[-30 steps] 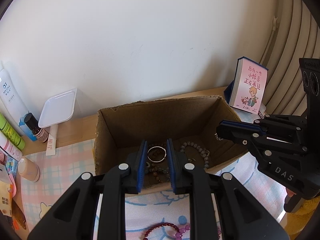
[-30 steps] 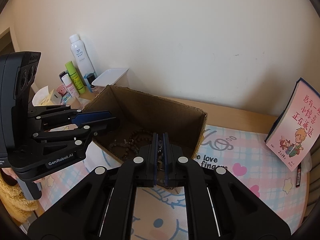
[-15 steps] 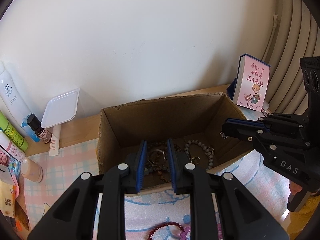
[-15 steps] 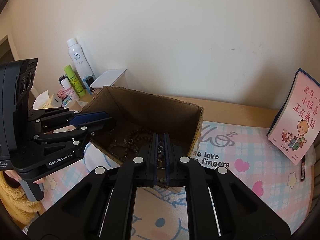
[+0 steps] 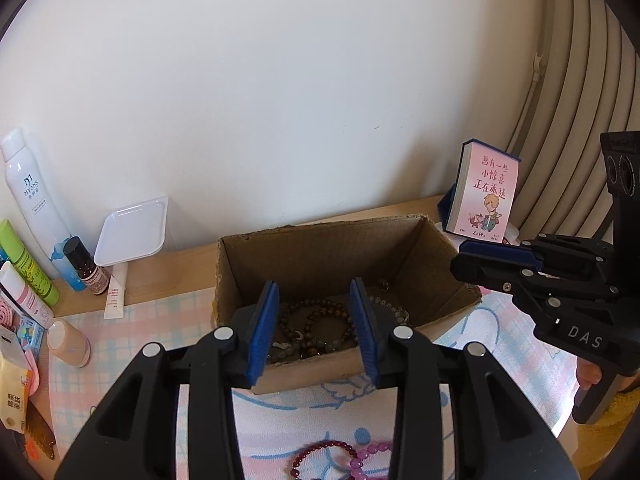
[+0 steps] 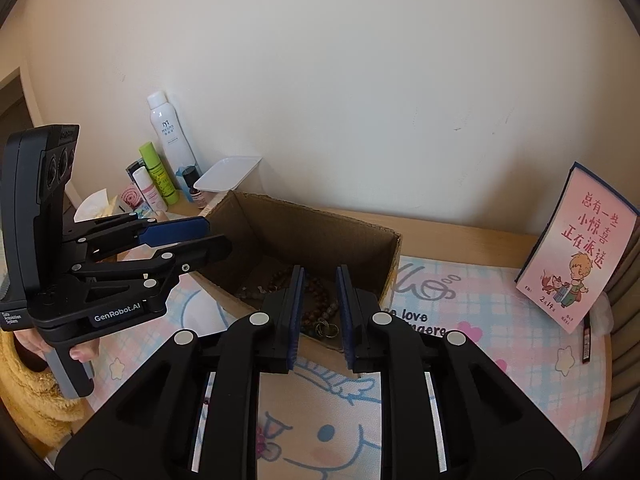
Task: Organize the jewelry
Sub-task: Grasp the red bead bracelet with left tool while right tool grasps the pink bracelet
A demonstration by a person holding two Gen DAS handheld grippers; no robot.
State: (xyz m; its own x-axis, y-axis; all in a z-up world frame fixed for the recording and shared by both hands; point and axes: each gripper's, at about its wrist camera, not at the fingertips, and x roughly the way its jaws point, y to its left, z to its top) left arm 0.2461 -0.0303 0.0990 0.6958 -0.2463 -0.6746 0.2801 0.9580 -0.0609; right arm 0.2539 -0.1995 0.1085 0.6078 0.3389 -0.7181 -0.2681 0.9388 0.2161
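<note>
Both claws opened, bracelets [image 5: 320, 326] between left claw [image 5: 314, 330]

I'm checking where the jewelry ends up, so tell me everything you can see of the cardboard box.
The cardboard box is brown, plain and open-topped, its upper edges rough as if the flaps were torn off. It rests on the pastel cartoon mat, its back over the wooden desk. Several brown beaded bracelets and small metal rings lie on its floor. Neither gripper touches it.
</note>
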